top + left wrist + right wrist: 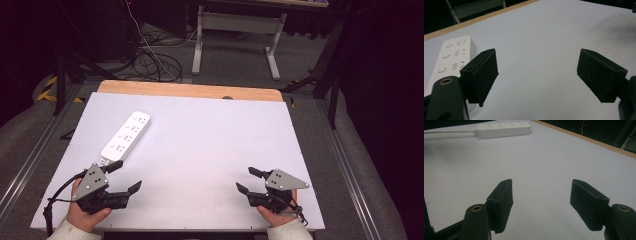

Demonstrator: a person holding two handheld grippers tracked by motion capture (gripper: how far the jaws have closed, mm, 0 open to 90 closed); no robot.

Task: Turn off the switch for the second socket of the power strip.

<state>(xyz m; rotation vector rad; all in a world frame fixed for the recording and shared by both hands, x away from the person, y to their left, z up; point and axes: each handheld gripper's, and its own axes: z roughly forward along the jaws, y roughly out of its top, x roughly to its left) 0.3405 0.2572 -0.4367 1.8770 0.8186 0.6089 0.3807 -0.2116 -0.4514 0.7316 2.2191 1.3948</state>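
A white power strip [126,135] lies at an angle on the white table top [210,140], left of centre, with several socket groups on its face. My left gripper [125,176] rests near the front left corner, just below the strip's near end, jaws wide apart and empty. In the left gripper view the power strip [451,58] sits beside the left jaw. My right gripper [248,179] is near the front right corner, open, nothing between its jaws. The right gripper view shows the power strip [502,129] far off with its white cord [449,131] running left.
The table's wooden back edge [190,90] runs behind the white surface. Beyond it stand a white desk frame [237,37] and loose cables [155,60] on the grey floor. Metal rails [25,165] flank the table on both sides.
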